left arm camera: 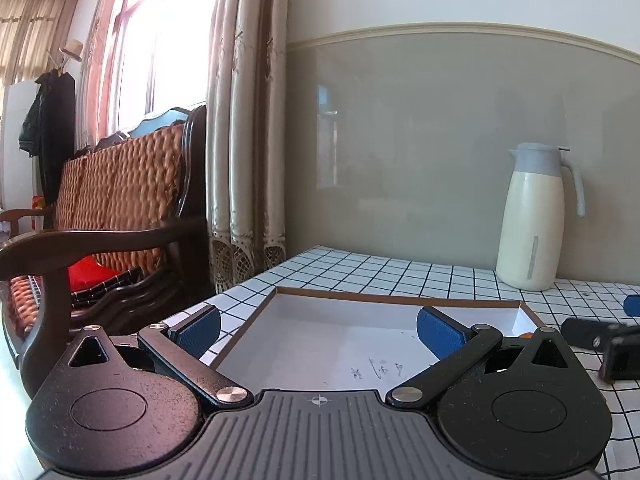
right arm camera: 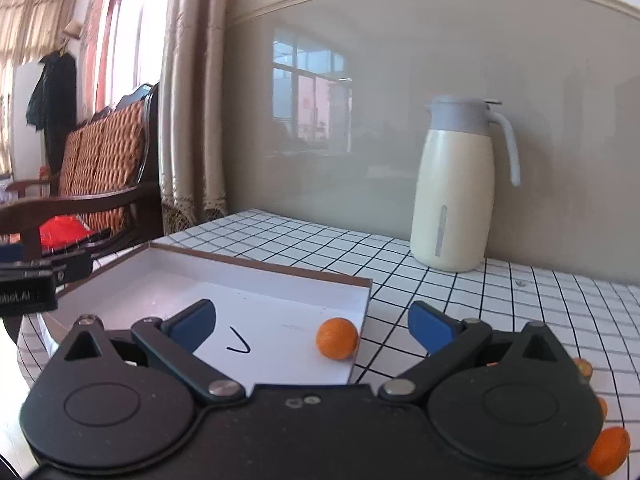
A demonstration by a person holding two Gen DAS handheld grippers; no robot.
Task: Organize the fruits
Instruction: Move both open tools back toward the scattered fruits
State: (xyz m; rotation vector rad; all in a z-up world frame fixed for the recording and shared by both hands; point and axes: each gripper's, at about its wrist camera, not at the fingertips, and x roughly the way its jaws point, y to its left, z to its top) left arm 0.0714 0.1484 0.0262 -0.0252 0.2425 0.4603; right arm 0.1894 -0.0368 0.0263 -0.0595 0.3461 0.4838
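Both mounted low behind an open claw, looking forward along blue fingers across the checked table (left arm camera: 360, 268) toward the grey wall. Left view close over the white tray (left arm camera: 320, 332), right claw edge visible. Right view further right, nearer the jug (right arm camera: 452, 196). Shared: tray, jug, curtain (right arm camera: 188, 80), wooden sofa (left arm camera: 120, 184).
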